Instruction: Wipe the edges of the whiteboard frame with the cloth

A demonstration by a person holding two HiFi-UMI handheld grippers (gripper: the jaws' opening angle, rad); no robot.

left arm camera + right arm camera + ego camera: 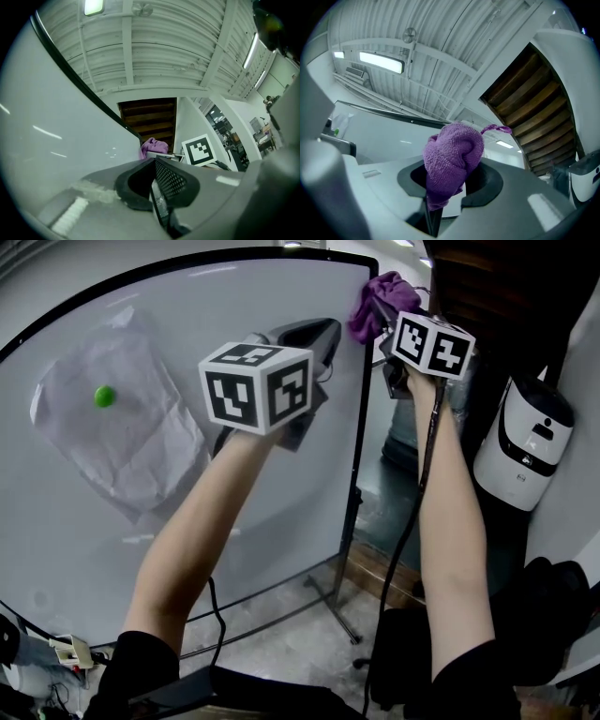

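Cloth [452, 159], purple and bunched into a wad, sits pinched in my right tongs [449, 187], whose jaws are closed on its lower fold so that most of it bulges out past the tips. I hold it up at the top right corner of the whiteboard frame [363, 409], right by the thin black rail where the top edge meets the right upright; whether the wad presses on the rail or hangs just beside it I cannot tell. My left tongs [153, 190] have their jaws together with nothing between them, raised in front of the board near that same corner and taking no part in the wiping. Nothing on the frame marks a wiped stretch from an unwiped one, so I judge the job to be at its start or at a corner turn, with the right upright below the cloth, the long top rail, and the left and bottom edges all to be run over. Further left on the whiteboard [112, 540] a crumpled paper sheet [131, 446] hangs under a green magnet [103, 396], well apart from the cloth.
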